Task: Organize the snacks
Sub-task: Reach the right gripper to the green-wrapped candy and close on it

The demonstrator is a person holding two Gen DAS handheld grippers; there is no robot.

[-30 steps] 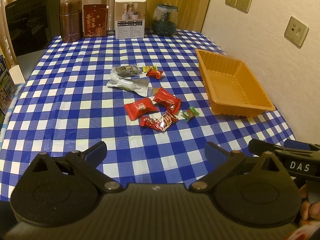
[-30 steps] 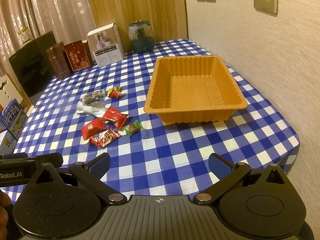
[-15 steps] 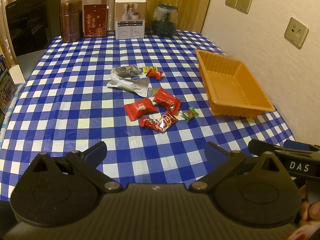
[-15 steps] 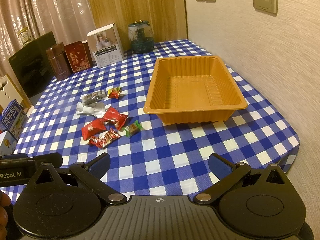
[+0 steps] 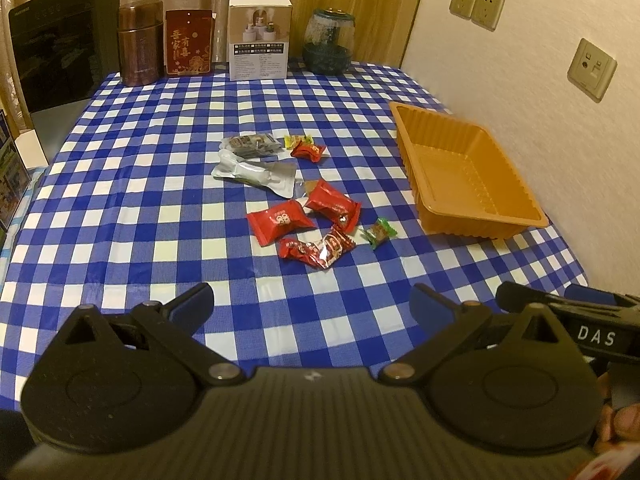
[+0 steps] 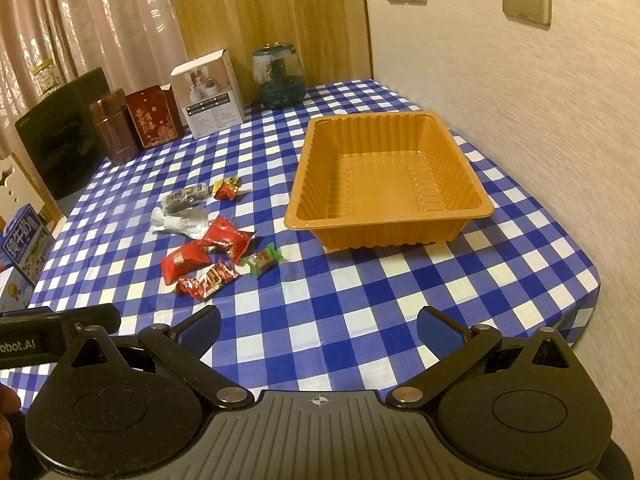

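Several wrapped snacks lie in a loose cluster mid-table: red packets (image 5: pixel 280 221) (image 6: pixel 184 258), a green-ended candy (image 5: pixel 379 233) (image 6: pixel 263 260), a silver pouch (image 5: pixel 256 172) (image 6: pixel 182 222) and a dark packet (image 5: pixel 250 145). An empty orange tray (image 5: pixel 516 222) (image 6: pixel 384 224) stands to their right, by the wall. My left gripper (image 5: pixel 311 300) hovers open over the near table edge, well short of the snacks. My right gripper (image 6: pixel 318 322) is open too, nearer the tray's front, with nothing between its fingers.
Along the far edge of the blue checked tablecloth (image 5: pixel 140 184) stand a brown tin (image 5: pixel 140 42), a red box (image 5: pixel 188 42), a white box (image 5: pixel 260 38) and a glass jar (image 5: pixel 329 42). A wall runs along the right side. A milk carton (image 6: pixel 24 246) is off the left edge.
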